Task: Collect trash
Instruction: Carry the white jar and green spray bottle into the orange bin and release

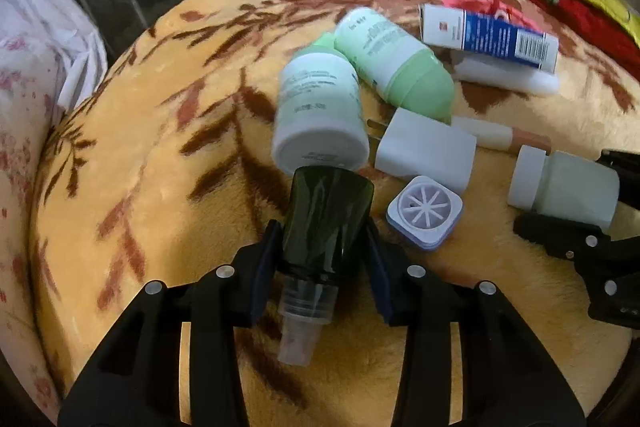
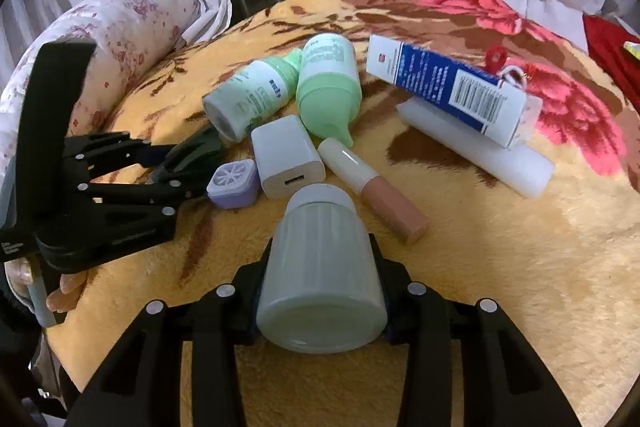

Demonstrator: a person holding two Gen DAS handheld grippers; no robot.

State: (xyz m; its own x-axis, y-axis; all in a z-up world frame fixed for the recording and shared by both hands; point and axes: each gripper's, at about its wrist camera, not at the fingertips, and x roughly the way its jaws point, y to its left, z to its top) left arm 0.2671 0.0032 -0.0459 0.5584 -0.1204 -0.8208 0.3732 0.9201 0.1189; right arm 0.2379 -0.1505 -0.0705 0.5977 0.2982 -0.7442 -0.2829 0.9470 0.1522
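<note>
My left claw (image 1: 325, 251) is clamped on a dark green translucent spray bottle (image 1: 326, 215) — its long axis runs along the fingers, clear pump nozzle toward my camera, flat base pointing away at the heap on the bed's orange plush blanket with brown leaves (image 1: 160, 131). My right claw (image 2: 320, 283) grips a pale grey-green ribbed plastic jar (image 2: 320, 267), base toward the camera, white cap pointing away at the pile.

Counting what lies loose on the blanket: two white-and-mint-green bottles (image 2: 256, 97), both on their sides, tips crossing; one white square USB charger (image 2: 286, 157); one small lilac square lid with a star-shaped insert (image 2: 233, 185); one pink lip-gloss tube with a cream cap (image 2: 372, 189); one blue-and-white carton with a barcode (image 2: 448, 89), resting tilted across one white cylinder (image 2: 476, 143).
</note>
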